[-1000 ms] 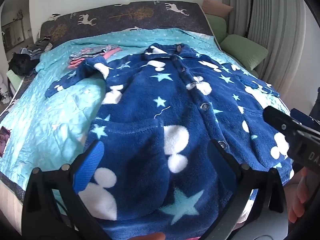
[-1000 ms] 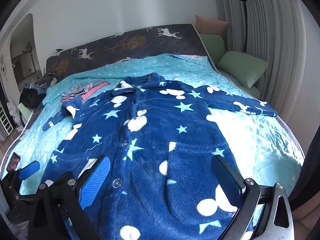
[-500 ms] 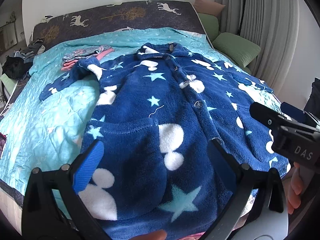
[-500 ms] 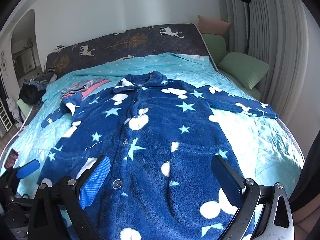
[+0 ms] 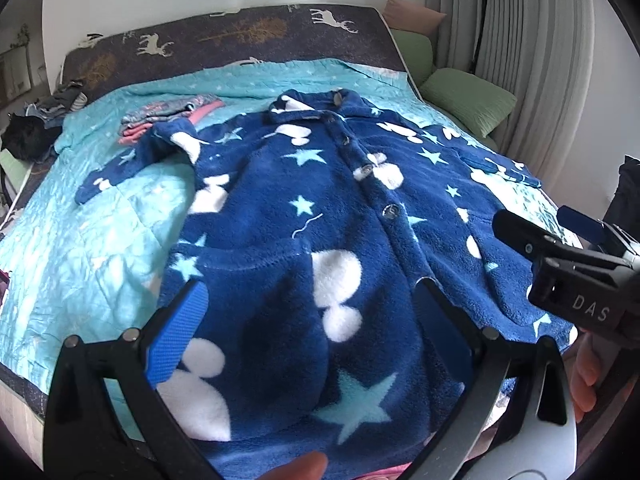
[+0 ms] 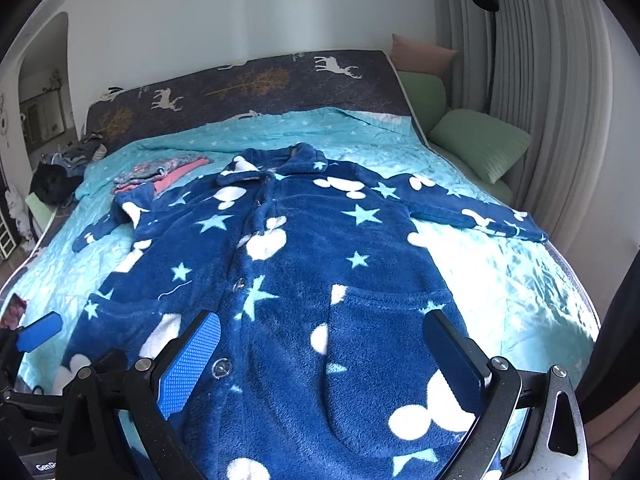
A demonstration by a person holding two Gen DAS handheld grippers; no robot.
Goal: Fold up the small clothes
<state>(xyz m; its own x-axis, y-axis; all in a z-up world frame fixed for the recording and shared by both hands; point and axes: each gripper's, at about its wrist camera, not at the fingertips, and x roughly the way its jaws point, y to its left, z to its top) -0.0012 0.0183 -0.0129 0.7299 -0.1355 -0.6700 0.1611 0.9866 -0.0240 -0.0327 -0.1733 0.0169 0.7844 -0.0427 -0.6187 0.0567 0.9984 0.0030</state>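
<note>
A dark blue fleece robe [image 5: 304,216] [image 6: 320,280] with stars and white mouse shapes lies buttoned and spread flat on the bed, collar at the far end, both sleeves stretched outward. My left gripper [image 5: 312,332] hovers open above the robe's lower left front, holding nothing. Above the lower right front my right gripper [image 6: 324,356] is open too, also holding nothing. The right gripper [image 5: 560,248] shows at the right edge of the left wrist view, held by a hand [image 5: 584,372]. One blue pad of the left gripper [image 6: 40,330] shows at the left edge of the right wrist view.
A turquoise quilt [image 6: 500,280] covers the bed. A small pile of folded clothes [image 5: 168,114] [image 6: 160,172] lies near the robe's left sleeve. Green pillows [image 6: 476,140] and a curtain are on the right. A dark pile of clothes [image 6: 52,180] sits at the far left.
Both views have drawn back and risen slightly, so the robe sits lower and farther. The right gripper has shifted up at the edge of the left wrist view. Both stay open.
</note>
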